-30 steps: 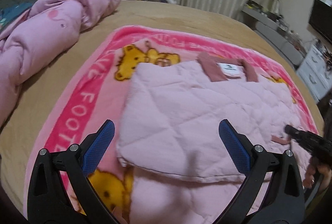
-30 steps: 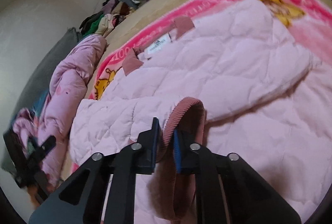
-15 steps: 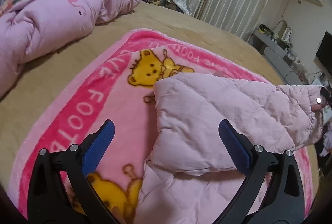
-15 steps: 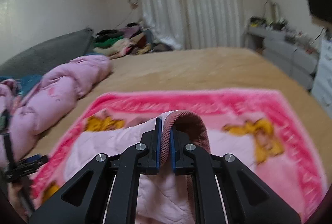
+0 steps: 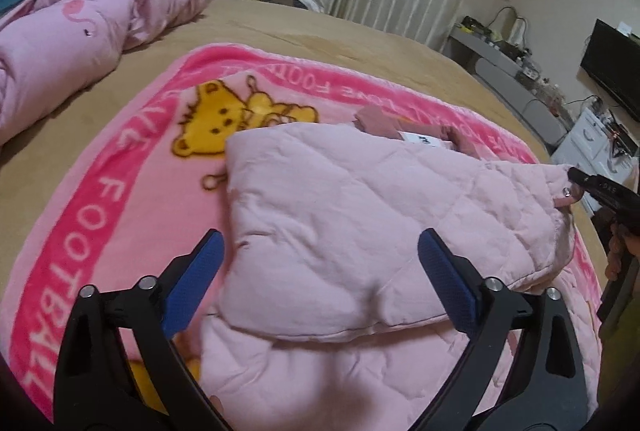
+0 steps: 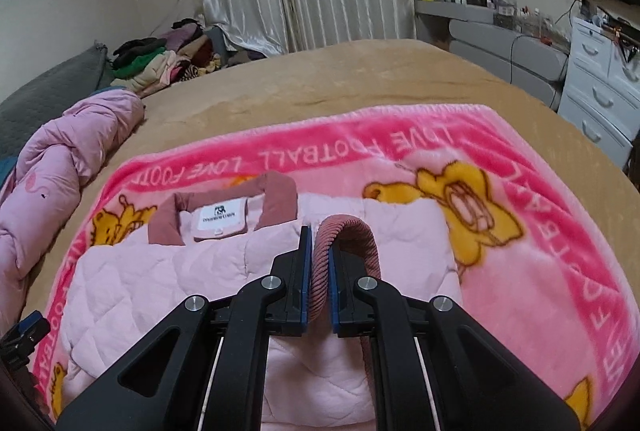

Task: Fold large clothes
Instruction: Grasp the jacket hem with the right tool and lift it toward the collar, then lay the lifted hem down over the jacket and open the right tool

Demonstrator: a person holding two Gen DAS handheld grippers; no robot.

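A pale pink quilted jacket [image 5: 360, 215] with a dusty-rose collar [image 6: 276, 199] and a white label lies partly folded on a pink cartoon blanket [image 5: 100, 199]. My left gripper [image 5: 320, 275] is open and empty, just above the jacket's near folded part. My right gripper [image 6: 320, 263] is shut on the jacket's ribbed rose cuff [image 6: 352, 231] and holds the sleeve over the jacket's body. In the left wrist view the right gripper [image 5: 576, 187] shows at the right edge, holding the sleeve end.
The blanket lies on a tan bedspread [image 6: 320, 79]. A bunched pink duvet [image 5: 80, 31] lies at the left. A clothes pile [image 6: 168, 59] sits at the far corner by the curtains. White drawers [image 6: 600, 91] and a grey bench stand right of the bed.
My right gripper has carried the sleeve cuff inward and lower over the jacket, so the collar and label show ahead of it. My left gripper stays open, its view shifted slightly.
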